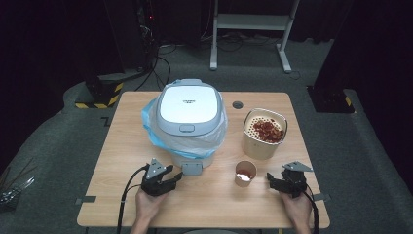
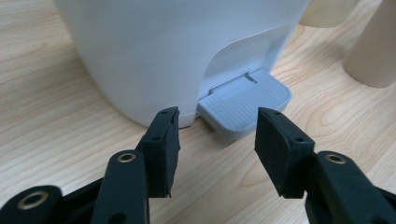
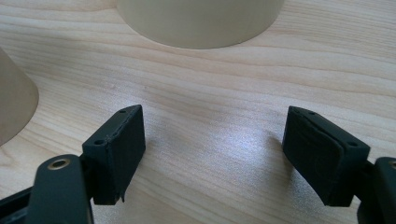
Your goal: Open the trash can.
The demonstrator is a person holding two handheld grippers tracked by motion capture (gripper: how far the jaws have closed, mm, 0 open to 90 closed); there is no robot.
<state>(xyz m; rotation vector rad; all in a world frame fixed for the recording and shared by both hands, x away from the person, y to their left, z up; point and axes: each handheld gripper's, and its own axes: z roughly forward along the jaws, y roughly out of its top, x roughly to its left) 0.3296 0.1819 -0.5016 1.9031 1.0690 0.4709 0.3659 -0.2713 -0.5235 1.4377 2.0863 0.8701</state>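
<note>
Pedal bin (image 1: 190, 122) near table (image 1: 122, 204) centre, white, upright, lid shut, blue liner bunched under the rim. Grey foot pedal (image 1: 192, 168) jutting from its base toward the person's edge, long axis crosswise to that direction, ribbed top face level. Left gripper (image 1: 171, 178) just short of the pedal, pointing right and slightly away toward it, jaws partly open with nothing between them, not touching pedal or bin. Right gripper (image 1: 271, 181) low at the right, pointing left toward a small paper cup (image 1: 245, 172), jaws spread wide, empty. Beige tub (image 1: 264, 133) with a perforated insert and red pieces inside, beyond the cup, well apart from the bin.

From the left gripper view: pedal (image 2: 245, 108) seen close between the two pads, ribs running across it, hinge slot where it meets the bin wall (image 2: 177, 46); left gripper (image 2: 217, 151) clear of it, bare wood beneath. Cup and tub only as beige edges at the top right.

From the right gripper view: right gripper (image 3: 212, 154) over bare wood, tub base (image 3: 201, 21) ahead, cup side (image 3: 14, 100) at the left edge. Lid, liner and tub contents visible from the high view alone.
</note>
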